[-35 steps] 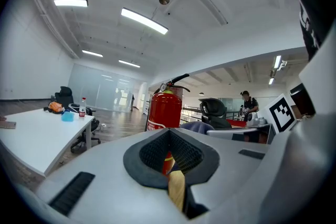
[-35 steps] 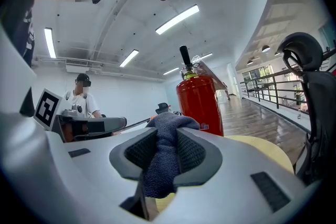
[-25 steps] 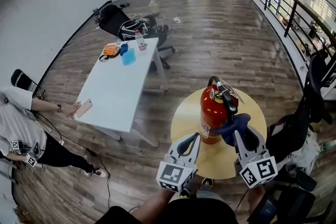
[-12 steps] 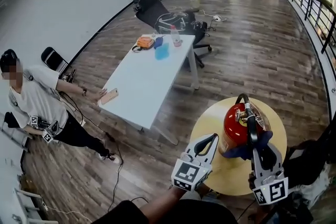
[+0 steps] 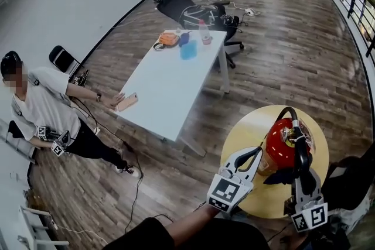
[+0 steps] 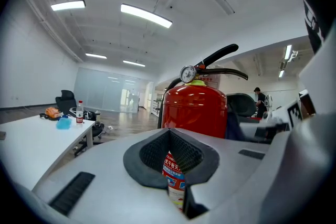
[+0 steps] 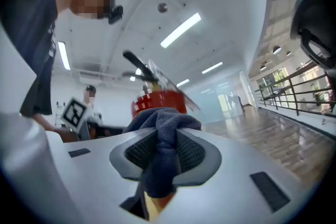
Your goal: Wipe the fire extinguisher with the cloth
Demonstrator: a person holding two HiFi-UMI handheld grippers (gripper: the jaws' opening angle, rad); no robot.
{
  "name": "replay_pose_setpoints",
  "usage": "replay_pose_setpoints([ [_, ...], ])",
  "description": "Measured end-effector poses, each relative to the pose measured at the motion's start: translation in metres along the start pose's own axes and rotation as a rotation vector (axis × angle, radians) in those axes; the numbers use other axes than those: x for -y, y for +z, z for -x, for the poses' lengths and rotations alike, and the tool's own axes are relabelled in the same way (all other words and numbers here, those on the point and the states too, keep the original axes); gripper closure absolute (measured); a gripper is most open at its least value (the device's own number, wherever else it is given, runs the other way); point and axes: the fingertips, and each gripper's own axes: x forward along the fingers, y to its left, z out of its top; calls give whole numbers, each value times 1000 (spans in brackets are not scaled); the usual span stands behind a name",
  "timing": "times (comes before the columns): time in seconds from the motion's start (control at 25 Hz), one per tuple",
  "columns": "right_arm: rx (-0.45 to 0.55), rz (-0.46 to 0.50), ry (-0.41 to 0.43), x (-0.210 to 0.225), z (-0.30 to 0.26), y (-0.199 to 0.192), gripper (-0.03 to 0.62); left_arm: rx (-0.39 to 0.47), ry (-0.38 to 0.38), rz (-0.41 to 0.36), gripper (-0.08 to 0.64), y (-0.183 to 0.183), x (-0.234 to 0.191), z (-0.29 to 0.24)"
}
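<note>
A red steel fire extinguisher (image 5: 280, 148) with a black lever and hose is standing upright on the round yellow table (image 5: 246, 126). A dark blue terry cloth (image 7: 160, 131) is bunching against its near side, hanging pinched in the right gripper (image 7: 164, 157).

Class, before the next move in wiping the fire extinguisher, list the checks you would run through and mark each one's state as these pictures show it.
1. Cloth pinched in the right gripper: ok.
2. Cloth against the fire extinguisher: ok, by the head view.
3. Fire extinguisher upright on the round table: ok.
4. Left gripper steadying the fire extinguisher: cannot tell; its jaws are together, holding nothing, close beside it.
5. Person at the white table well away: ok.
</note>
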Motion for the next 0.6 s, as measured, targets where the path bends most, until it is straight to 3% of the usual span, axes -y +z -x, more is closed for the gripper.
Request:
replay_pose_setpoints([
  [0.08,74,36,27,-10,-3,34,485,2,-10,2,537,-1,1,-1],
  [0.16,58,89,23,-9,-3,29,485,1,-19,3,537,-2,1,-2],
  [0.24,7,94,6,-3,-1,2,485,-4,-30,2,537,-3,3,-2],
  [0.4,-119,1,-49,16,6,-72,485,-6,-38,-1,537,-4,3,-2],
  [0.6,-357,-52,-134,34,12,-145,485,-14,-48,-3,537,-6,4,-4],
])
